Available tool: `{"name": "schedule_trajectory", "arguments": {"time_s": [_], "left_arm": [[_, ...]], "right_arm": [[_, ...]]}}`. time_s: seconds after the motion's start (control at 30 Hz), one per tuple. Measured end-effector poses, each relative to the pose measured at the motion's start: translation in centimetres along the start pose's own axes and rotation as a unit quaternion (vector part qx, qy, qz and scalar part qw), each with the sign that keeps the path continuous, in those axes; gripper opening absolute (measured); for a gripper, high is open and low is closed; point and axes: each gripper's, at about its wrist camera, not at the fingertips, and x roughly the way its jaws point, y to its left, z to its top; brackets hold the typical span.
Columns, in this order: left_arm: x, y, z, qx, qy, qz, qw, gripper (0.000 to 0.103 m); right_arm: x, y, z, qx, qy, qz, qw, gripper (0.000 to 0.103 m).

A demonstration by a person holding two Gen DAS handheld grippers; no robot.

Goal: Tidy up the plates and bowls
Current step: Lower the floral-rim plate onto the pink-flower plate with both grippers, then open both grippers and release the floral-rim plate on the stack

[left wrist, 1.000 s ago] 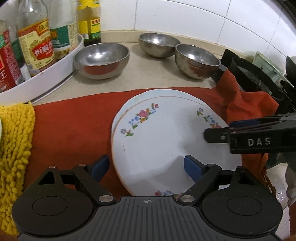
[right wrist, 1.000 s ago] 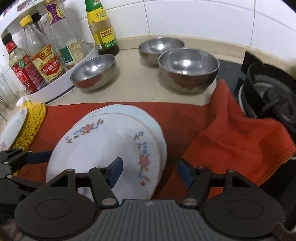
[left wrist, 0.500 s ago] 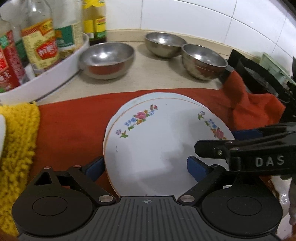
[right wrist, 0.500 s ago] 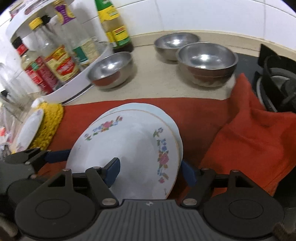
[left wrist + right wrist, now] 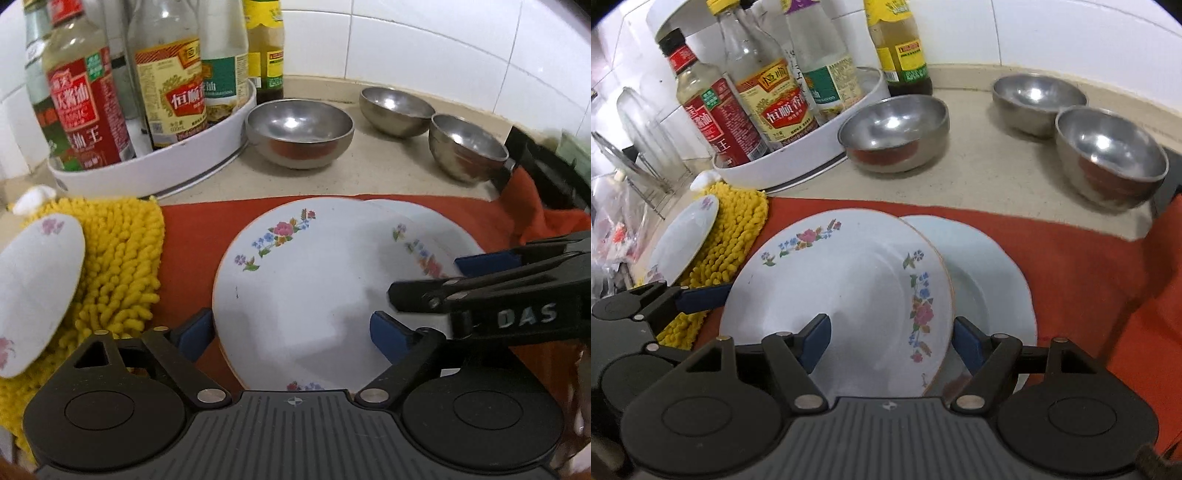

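Left wrist view: the left gripper (image 5: 291,330) straddles the near rim of the floral plate (image 5: 314,284) at frame centre, jaws wide, just narrowing, pads clear. Right gripper (image 5: 892,341) straddles its right rim, jaws half open, not gripping. Beneath, a plain plate (image 5: 990,273) lies on the red cloth (image 5: 1089,266); bowls (image 5: 894,133) stand above.

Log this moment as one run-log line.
stage: moving flowered plate | left hand-held gripper: straddling its rim | right hand-held gripper: straddling opposite rim | plain plate: underneath, offset | three steel bowls: untouched
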Motion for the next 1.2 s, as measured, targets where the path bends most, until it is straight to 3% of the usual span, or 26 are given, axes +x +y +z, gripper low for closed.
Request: {"name": "schedule_trajectory", "arguments": {"time_s": [0.17,0.27,0.37,0.53,0.7,1.2], "left_arm": [[0.4,-1.3,0.2,0.011,0.005,-0.020,0.9997,0.093],[0.7,-2.4,0.1,0.029,0.014,-0.042,0.9986,0.090],[0.8,-3.7,-0.2,0.056,0.011,-0.041,0.9975,0.093],[1.1,-4.1,-0.2,0.066,0.012,-0.033,0.9972,0.094],[1.2,-4.4,-0.2,0.073,0.013,-0.026,0.9969,0.094],[1.2,-4.7,-0.4,0.086,0.004,-0.020,0.9961,0.095]], "right_arm": [[-2.4,-0.7,0.2,-0.020,-0.037,-0.056,0.998,0.068],[-2.6,-2.0,0.0,0.000,-0.034,-0.075,0.997,0.068],[-2.4,-3.4,-0.6,0.021,-0.026,-0.097,0.995,0.068],[-1.3,-5.0,-1.5,0.063,0.010,-0.068,0.996,0.070],[-1.1,-4.3,-1.5,0.055,0.004,-0.027,0.998,0.070],[-0.3,-3.2,-1.4,0.023,0.008,-0.041,0.999,0.071]]}}
